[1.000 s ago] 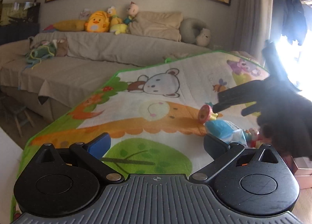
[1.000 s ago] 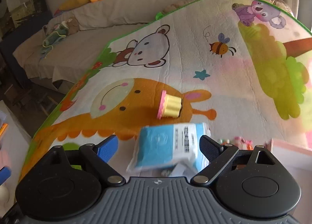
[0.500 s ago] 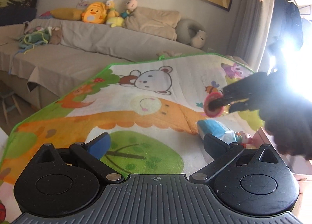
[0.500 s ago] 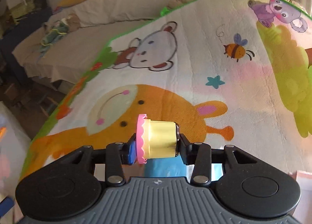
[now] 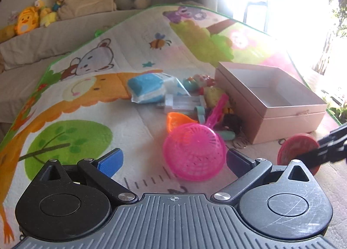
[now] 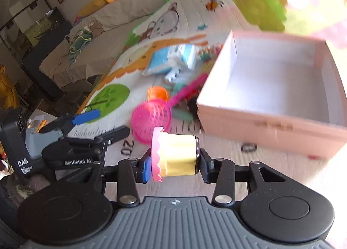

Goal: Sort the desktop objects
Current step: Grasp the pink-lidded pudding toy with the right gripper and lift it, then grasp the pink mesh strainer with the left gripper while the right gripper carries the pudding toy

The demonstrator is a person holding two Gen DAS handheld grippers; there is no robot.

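toy cup (image 6: 176, 155) pinched in right gripper (image 6: 173, 167), mid-carry; pink box (image 6: 273, 116) ahead-right wants a release inside. left gripper (image 5: 173, 160) spread, idle.

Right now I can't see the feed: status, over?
Right gripper shut on toy cup, short of the box. Left gripper open, empty. Pink sieve lies beside the box.
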